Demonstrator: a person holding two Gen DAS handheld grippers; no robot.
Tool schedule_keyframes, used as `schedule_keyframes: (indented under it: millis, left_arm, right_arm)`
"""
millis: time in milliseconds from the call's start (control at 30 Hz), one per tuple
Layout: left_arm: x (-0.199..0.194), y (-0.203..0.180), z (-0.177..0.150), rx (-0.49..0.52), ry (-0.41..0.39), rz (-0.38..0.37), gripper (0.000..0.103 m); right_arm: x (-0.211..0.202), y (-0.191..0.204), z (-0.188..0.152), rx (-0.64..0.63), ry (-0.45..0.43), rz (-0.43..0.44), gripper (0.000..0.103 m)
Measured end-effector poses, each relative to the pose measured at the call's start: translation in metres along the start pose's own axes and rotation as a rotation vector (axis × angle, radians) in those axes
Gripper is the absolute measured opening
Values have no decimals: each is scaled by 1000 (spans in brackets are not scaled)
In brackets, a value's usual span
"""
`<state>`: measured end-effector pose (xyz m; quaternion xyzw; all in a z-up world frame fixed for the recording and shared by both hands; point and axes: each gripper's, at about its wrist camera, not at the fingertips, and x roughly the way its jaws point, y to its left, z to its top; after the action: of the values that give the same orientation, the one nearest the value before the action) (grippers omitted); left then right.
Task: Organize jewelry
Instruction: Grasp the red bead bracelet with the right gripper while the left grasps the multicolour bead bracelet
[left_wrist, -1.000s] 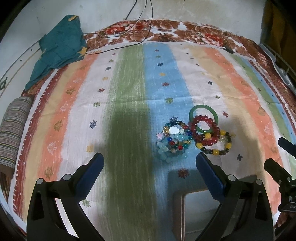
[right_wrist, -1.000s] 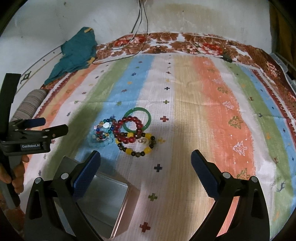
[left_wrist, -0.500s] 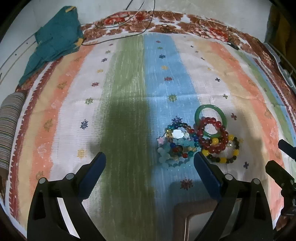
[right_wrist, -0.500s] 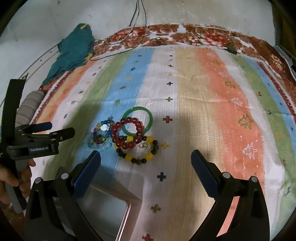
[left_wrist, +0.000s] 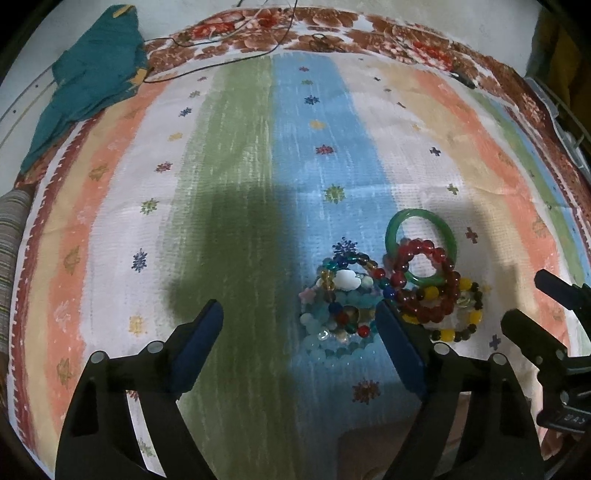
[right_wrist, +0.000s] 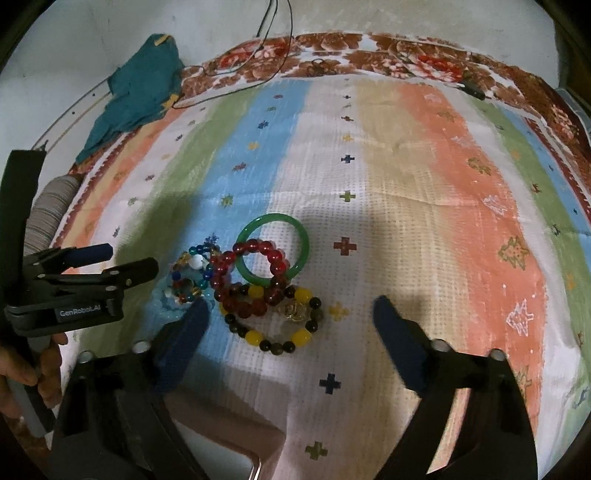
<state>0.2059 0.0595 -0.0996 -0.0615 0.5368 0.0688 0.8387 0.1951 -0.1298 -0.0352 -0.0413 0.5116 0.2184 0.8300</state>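
Showing coarse, matt woven cloth in the striped bedspread. Gleaming glossy and smooth in the green bangle; looking glassy in the red bead bracelet.

Your left hand-held gripper pointed steeply down, jaws wide and just then narrowing, nothing between the pads. Your right hand-held gripper was tilted down the same way, jaws also just closing, still apart, gripping nothing. Your left hand was wrapped around its handle.
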Motion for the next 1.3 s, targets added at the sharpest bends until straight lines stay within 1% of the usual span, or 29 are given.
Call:
schedule_keyframes:
  millis: [100,200,267,333,467,567,633,700,867,967,1033,1100,1167,1300]
  left_arm:
    - [4,-4,2,14,7,-13,79]
    - [9,-7,4,26,15,-17,73]
    - [13,-8,5,32,25,-20,70]
    - [17,-9,5,35,32,-26,64]
    - [22,-9,7,39,45,-36,58]
    - [26,-11,7,45,56,-43,50]
    - [30,-12,8,51,65,-49,46]
    - [32,-13,9,53,68,-58,45]
    - [39,-15,11,59,85,-74,39]
    - [43,-16,11,59,96,-76,31]
    - [45,-17,11,61,99,-68,24]
    - [45,-16,11,56,97,-57,24]
    - [46,-17,10,64,98,-55,21]
    - [48,-18,9,67,97,-57,16]
  right_arm:
    - [6,0,1,-3,9,0,87]
    - [11,-1,3,-2,18,4,87]
    - [15,0,4,-6,25,4,84]
    - [19,1,6,-5,32,7,78]
    - [26,4,10,-9,43,16,73]
    - [31,6,11,-13,53,23,67]
    - [36,6,12,-14,67,19,55]
    - [40,5,13,-11,78,22,51]
    - [49,3,15,-7,94,32,47]
    - [54,3,17,-3,100,44,42]
    - [56,5,18,-9,104,55,36]
    - [58,7,18,-13,106,45,35]
    - [60,7,19,-13,105,26,34]
    - [64,5,18,-7,123,43,22]
